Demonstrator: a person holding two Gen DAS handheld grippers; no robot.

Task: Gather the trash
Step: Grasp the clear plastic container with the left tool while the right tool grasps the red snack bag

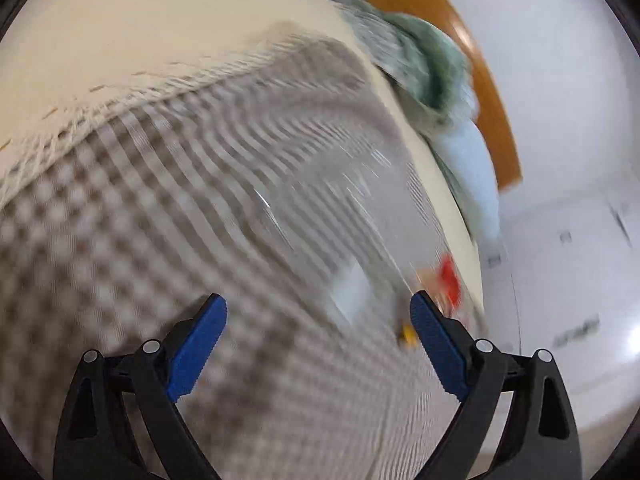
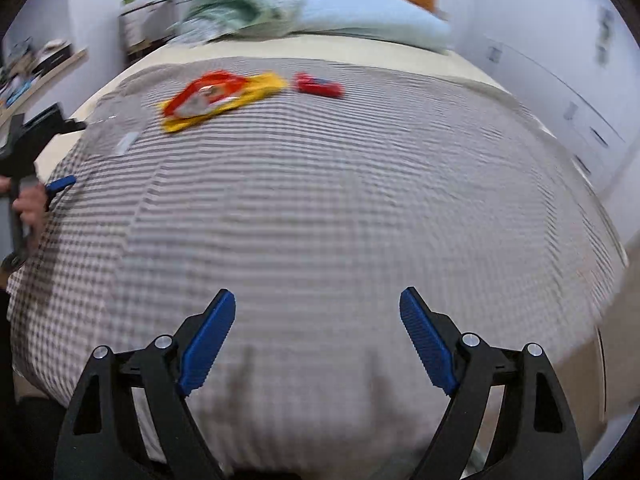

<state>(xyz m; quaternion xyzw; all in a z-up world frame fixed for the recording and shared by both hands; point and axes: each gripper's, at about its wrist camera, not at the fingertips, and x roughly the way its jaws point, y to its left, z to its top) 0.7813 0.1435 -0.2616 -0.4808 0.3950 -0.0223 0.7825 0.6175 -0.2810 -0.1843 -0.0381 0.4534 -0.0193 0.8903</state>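
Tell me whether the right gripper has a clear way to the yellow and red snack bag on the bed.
Probably yes. The right gripper is open and empty, and only bare checked bedspread lies between it and the snack bag. The bag lies far up the bed, so it needs a long reach forward.

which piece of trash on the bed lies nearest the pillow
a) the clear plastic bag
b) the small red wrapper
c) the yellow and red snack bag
b: in the right wrist view the small red wrapper lies closest below the pale blue pillow; the yellow and red snack bag and clear plastic bag lie farther left.
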